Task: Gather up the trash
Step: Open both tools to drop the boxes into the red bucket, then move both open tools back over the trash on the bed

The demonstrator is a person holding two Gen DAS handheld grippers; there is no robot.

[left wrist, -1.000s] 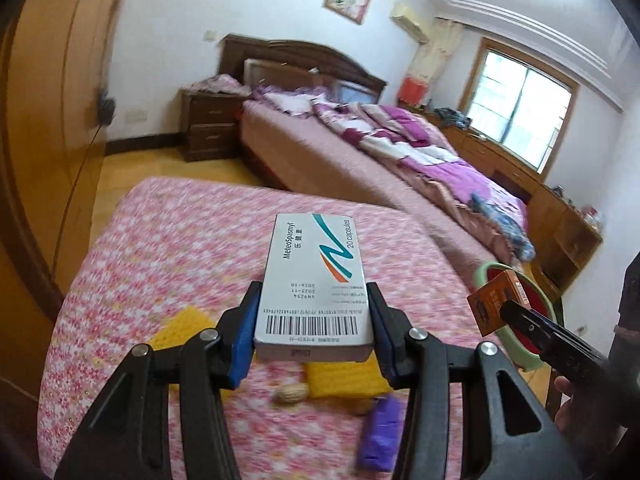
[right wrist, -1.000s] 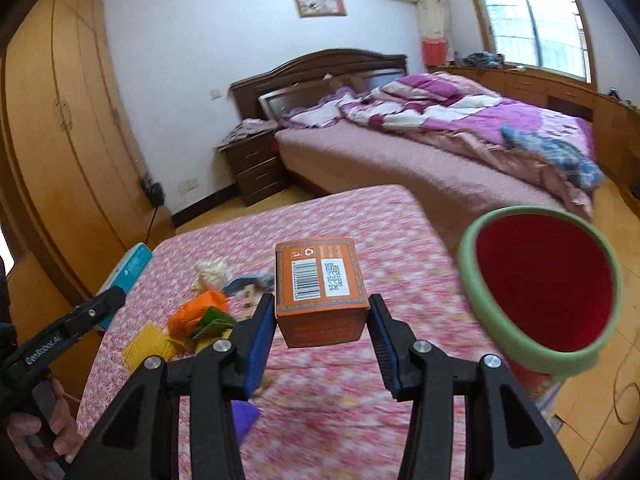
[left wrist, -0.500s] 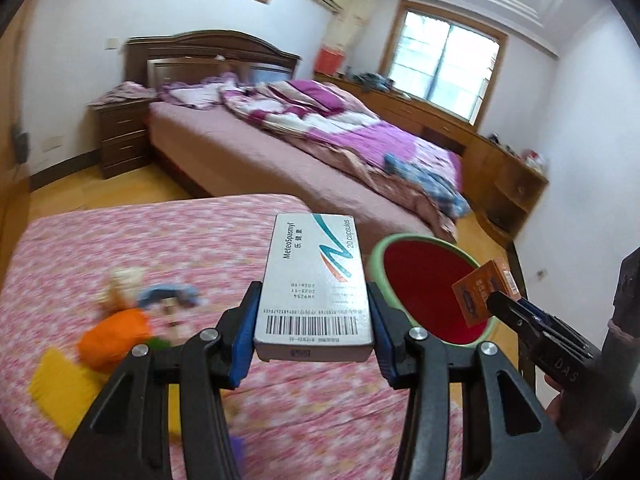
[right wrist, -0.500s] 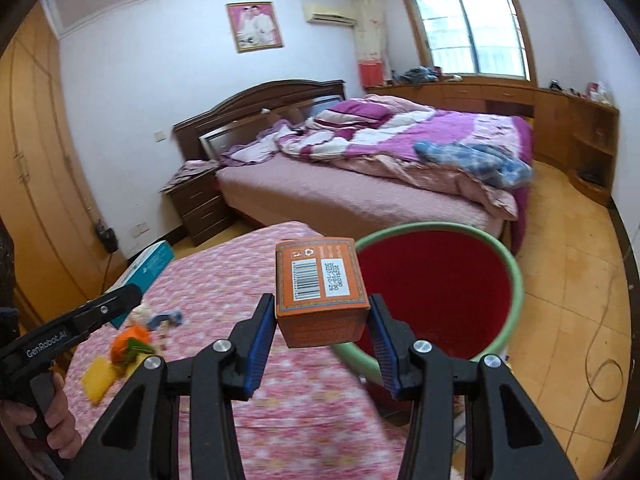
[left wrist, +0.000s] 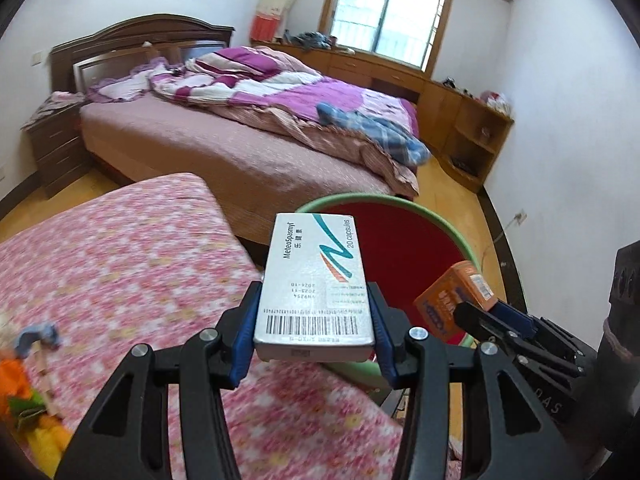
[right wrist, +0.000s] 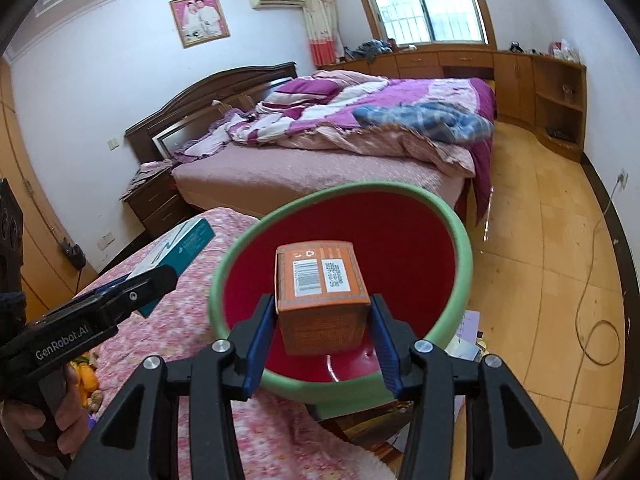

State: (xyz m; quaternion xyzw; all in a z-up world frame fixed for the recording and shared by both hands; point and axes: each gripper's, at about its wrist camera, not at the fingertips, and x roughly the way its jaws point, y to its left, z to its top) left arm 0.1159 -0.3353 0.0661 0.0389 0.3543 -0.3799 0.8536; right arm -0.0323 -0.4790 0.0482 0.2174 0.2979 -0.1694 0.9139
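1. Over the red bin (right wrist: 400, 232), your right gripper (right wrist: 322, 332) now holds the orange box (right wrist: 320, 300).
2. Your left gripper (left wrist: 316, 336), clamping the MeteoSpasmyl box (left wrist: 316, 280), has swung from the surface (left wrist: 120, 248) to the bin's edge.

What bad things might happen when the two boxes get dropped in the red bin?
The white medicine box in the left gripper sits near the bin's green rim, beside the flowered cover; released now, it might hit the rim and fall outside. The orange box in the right gripper hangs close by; the two grippers could bump.
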